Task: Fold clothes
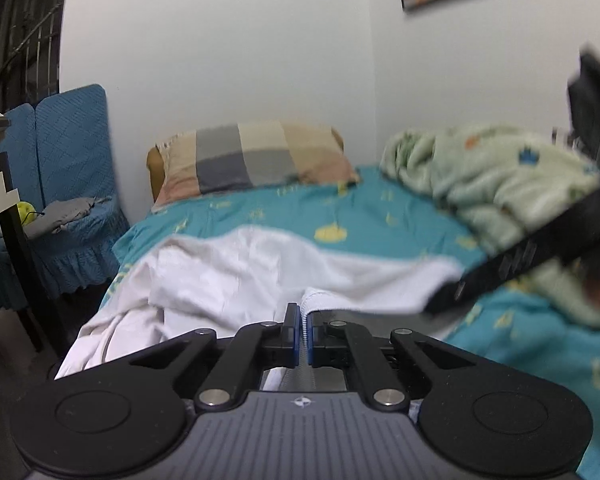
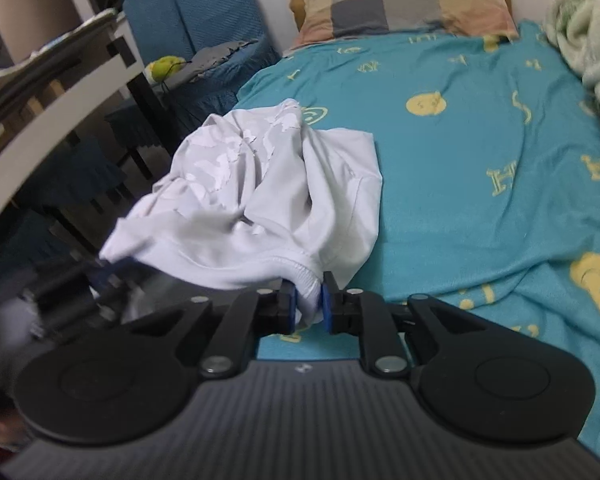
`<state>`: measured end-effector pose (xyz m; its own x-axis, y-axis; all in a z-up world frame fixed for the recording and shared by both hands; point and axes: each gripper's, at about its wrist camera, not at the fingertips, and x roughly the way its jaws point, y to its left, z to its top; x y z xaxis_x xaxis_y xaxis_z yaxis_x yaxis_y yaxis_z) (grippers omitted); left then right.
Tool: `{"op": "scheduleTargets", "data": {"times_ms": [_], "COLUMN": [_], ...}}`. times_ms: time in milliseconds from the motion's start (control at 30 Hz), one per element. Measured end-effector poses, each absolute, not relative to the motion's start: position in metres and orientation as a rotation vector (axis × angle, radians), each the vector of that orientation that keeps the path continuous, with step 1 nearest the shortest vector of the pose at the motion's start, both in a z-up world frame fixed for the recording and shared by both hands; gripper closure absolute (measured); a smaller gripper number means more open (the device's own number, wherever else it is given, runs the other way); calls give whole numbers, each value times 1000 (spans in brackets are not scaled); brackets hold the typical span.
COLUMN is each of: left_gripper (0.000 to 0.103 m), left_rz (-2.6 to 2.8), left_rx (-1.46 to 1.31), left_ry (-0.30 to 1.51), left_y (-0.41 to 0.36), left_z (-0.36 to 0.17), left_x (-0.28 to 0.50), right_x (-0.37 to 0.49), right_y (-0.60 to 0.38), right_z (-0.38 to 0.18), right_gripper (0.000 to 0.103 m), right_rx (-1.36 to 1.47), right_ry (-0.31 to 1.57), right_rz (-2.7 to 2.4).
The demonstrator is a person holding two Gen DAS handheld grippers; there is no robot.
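One white garment [image 2: 268,192], bunched on the bed's [image 2: 480,160] left edge, hem stretched crosswise between two grippers: left gripper [image 1: 303,330] jaws nearly shut on hem, right gripper [image 2: 308,304] jaws narrow, pinching hem.

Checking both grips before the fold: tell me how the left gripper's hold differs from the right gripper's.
The left gripper has its blue pads nearly together, pinching a thin hemmed edge of the white garment; the right gripper stands wider, with a thick bunch of hem between its pads. The cloth spreads fairly flat beyond the left gripper, but rises in a crumpled heap beyond the right gripper. Both hold the same garment over the teal bedsheet.
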<state>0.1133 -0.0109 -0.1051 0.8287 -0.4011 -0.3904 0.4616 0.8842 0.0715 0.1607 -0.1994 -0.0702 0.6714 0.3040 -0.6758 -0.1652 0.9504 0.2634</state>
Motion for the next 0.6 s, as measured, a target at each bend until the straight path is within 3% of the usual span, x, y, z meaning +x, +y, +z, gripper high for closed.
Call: {"op": "scheduleTargets", "data": {"times_ms": [167, 433, 600], "left_gripper": [99, 99, 99], "left_rz": [-464, -437, -423], "left_rx": [96, -4, -81], "left_ry": [331, 282, 253], "left_y": [-3, 21, 37], "left_z": [-86, -66, -52], "left_x": [106, 101, 102], "right_x": [159, 148, 131], "right_y": [-163, -127, -114], "right_z": [-73, -71, -65], "right_gripper": [65, 62, 39], "right_rx": [-47, -258, -378], "right_ry": [741, 566, 462], "right_rz": [250, 273, 293]}}
